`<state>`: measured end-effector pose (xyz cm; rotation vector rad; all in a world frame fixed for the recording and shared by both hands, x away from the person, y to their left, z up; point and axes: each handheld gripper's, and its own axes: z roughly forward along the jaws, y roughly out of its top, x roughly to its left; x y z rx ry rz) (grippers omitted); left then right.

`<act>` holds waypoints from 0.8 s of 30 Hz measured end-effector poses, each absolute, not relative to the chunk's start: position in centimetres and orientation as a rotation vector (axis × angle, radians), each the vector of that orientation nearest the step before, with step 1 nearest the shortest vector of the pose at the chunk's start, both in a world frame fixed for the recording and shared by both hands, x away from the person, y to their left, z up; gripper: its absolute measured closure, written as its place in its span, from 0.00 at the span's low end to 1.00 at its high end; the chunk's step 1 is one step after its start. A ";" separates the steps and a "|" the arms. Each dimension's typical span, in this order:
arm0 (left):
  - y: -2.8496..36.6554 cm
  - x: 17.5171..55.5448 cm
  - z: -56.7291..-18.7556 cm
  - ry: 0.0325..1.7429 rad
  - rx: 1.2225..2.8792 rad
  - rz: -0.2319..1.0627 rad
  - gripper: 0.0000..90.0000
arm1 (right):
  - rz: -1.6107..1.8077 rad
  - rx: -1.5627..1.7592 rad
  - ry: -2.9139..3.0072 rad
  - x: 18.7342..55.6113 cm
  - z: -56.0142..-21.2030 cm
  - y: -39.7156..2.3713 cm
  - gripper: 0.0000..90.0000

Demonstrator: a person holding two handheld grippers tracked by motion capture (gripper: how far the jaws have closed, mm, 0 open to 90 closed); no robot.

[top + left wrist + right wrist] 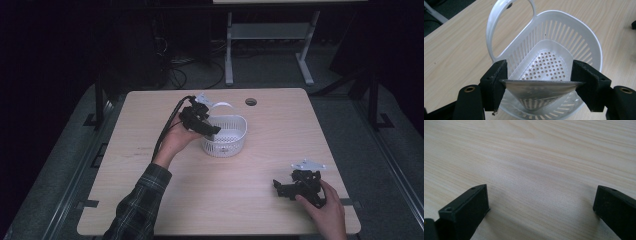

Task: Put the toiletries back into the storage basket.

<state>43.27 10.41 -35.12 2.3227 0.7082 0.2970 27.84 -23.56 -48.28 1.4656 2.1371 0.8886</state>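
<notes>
A white slotted plastic basket with a loop handle stands at the middle of the wooden table; its bottom is perforated. My left gripper hangs over the basket's near-left rim. Its jaws are closed on the two ends of a thin grey metal piece with small holes, which tapers downward into the basket. In the left gripper view the gripper holds this piece level across the rim. My right gripper rests at the front right of the table, open, with bare wood between its fingers.
A round cable hole sits near the table's far edge. A white desk frame and cables lie on the floor behind. The surroundings are dark.
</notes>
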 end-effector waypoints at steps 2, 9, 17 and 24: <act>10.4 43.3 -35.2 0.704 2.321 0.295 0.32 | 0.889 1.465 2.137 27.8 -48.3 -23.6 0.00; 10.4 43.4 -35.3 0.705 2.312 0.292 0.20 | 0.889 1.465 2.137 27.8 -48.3 -23.6 0.00; 11.2 43.0 -34.2 0.697 2.249 0.311 0.15 | 0.889 1.465 2.137 27.8 -48.3 -23.6 0.00; 12.7 42.1 -33.0 0.691 2.224 0.342 0.15 | 0.889 1.465 2.137 27.8 -48.3 -23.6 0.00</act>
